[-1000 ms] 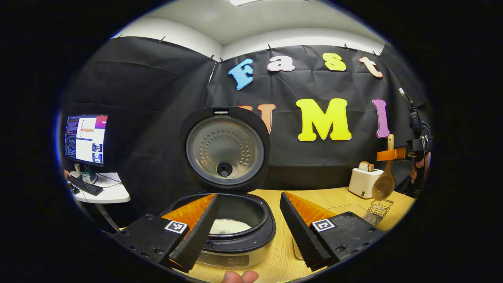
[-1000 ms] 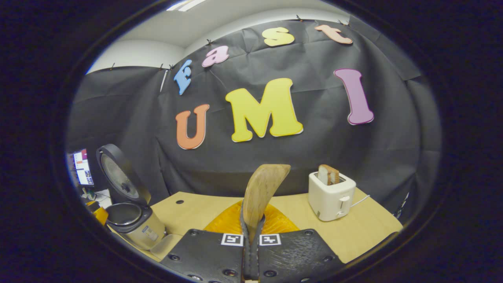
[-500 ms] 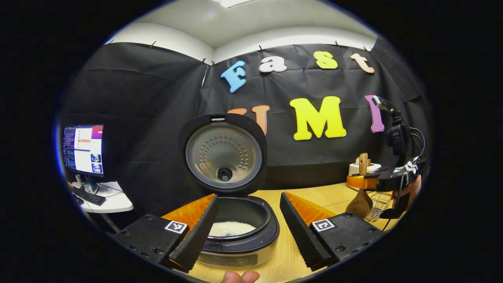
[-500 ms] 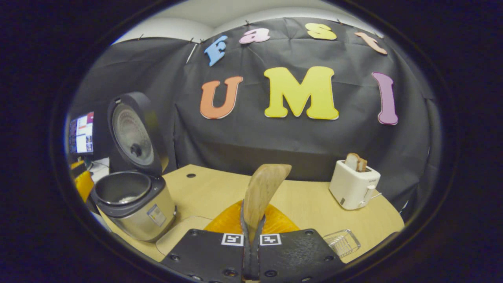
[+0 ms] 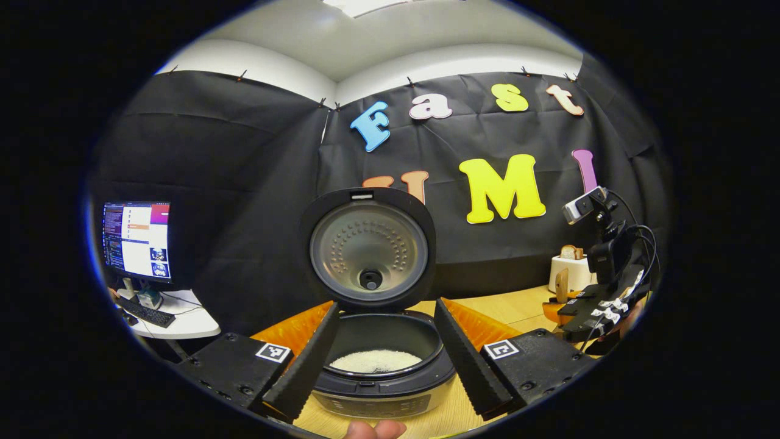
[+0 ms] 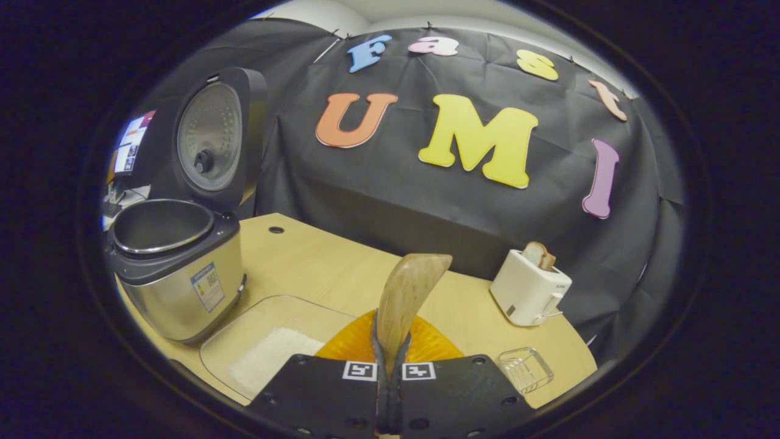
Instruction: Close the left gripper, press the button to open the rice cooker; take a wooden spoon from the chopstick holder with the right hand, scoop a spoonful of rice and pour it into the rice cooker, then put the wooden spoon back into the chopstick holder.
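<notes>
On the tabletop (image 6: 317, 256), the rice cooker (image 6: 177, 268) stands open. The right gripper (image 6: 389, 390) fingers pinch the wooden spoon (image 6: 405, 299), bowl forward for scooping; left gripper (image 5: 384, 360) fingers spread.

The rice cooker (image 6: 177, 268) pot is wide open from above, but its raised lid (image 6: 213, 137) walls off the back side. Bare worktop (image 6: 341, 268) runs between cooker and toaster (image 6: 529, 292), so plenty of room there. Low clear tray (image 6: 268, 341) sits just beside the cooker, and the wire holder (image 6: 525, 369) is near the toaster.
</notes>
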Available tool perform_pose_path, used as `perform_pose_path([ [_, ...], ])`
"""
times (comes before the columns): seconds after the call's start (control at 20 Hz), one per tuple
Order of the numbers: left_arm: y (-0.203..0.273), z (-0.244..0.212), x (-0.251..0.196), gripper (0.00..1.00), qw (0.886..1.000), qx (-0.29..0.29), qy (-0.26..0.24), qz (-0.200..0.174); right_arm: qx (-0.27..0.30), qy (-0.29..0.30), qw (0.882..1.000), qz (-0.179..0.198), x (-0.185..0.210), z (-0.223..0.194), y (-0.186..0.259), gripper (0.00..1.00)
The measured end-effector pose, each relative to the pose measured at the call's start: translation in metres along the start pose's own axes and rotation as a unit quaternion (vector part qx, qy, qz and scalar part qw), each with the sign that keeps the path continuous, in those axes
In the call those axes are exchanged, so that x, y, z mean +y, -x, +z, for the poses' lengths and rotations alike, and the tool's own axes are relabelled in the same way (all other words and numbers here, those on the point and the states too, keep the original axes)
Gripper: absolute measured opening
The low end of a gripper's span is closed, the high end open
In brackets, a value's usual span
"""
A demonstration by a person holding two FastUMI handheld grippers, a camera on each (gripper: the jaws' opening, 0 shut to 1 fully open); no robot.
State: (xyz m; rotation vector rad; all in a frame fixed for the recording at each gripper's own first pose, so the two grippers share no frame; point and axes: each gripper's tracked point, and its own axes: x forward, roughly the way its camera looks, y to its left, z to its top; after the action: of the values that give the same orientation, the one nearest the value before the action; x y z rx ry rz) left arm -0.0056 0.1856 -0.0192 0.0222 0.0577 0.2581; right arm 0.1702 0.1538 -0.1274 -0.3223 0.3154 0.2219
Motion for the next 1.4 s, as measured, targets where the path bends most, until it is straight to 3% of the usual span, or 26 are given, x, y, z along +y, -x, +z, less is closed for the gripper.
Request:
perform_pose_path([
  [0.5,0.005,0.006,0.019,0.99,1.000,-0.008,0.008,0.014,0.019,-0.067,0.997,0.033,0.056,-0.001,0.000,0.00],
  [0.95,0.006,0.006,0.033,0.99,0.999,-0.007,0.011,0.029,0.049,-0.162,0.982,0.079,0.077,0.006,-0.008,0.00],
  [1.05,0.006,0.006,0.032,0.99,0.999,-0.005,0.009,0.032,0.059,-0.198,0.974,0.095,0.078,0.006,-0.009,0.00],
  [1.3,0.004,0.000,0.033,0.99,0.999,0.005,0.011,0.036,0.099,-0.310,0.936,0.131,0.075,0.005,-0.014,0.00],
  [1.35,0.005,0.001,0.035,0.95,0.999,0.006,0.014,0.039,0.103,-0.328,0.929,0.133,0.072,0.004,-0.015,0.00],
  [1.4,0.004,-0.001,0.036,0.99,0.999,0.007,0.018,0.043,0.105,-0.349,0.921,0.135,0.069,0.004,-0.017,0.00],
])
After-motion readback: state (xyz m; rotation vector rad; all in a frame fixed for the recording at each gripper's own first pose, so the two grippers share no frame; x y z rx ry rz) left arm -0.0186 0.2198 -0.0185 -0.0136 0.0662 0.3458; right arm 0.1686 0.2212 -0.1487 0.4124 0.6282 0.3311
